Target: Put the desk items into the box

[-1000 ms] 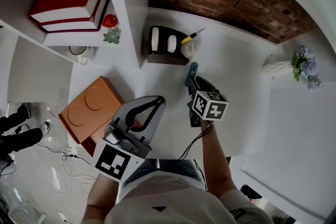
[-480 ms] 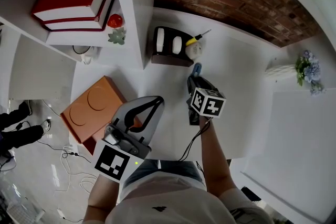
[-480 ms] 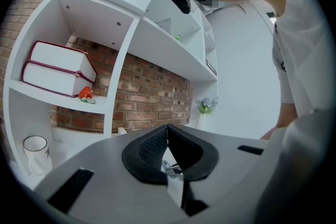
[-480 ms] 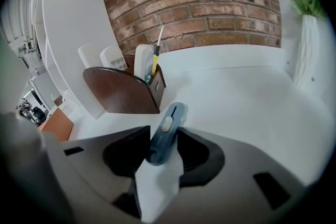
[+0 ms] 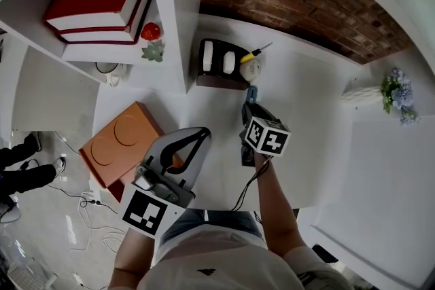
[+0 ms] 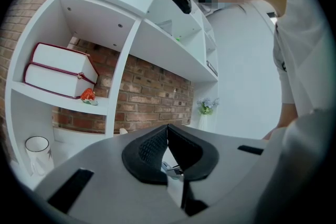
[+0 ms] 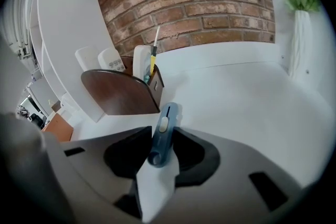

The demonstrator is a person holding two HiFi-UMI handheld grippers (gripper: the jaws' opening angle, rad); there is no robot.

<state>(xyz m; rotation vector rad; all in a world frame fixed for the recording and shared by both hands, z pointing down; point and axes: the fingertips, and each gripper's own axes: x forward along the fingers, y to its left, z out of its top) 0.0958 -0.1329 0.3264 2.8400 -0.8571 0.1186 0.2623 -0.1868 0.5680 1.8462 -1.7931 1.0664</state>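
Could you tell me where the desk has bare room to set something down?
Bare: the desk between the brown organiser and the flower vase. Crowded: around the organiser, with the blue knife before it, and by the orange box.

right gripper (image 7: pixel 164 131): jaws have just been closing a touch, pads pressed on both sides of the blue cutter (image 7: pixel 161 140)
beyond it: brown box (image 7: pixel 122 93) on the white desk (image 7: pixel 236 97) — a yellow-handled screwdriver (image 7: pixel 154 60) stands inside
backdrop: brick wall (image 7: pixel 199 2), white vase (image 7: pixel 299 42) at right
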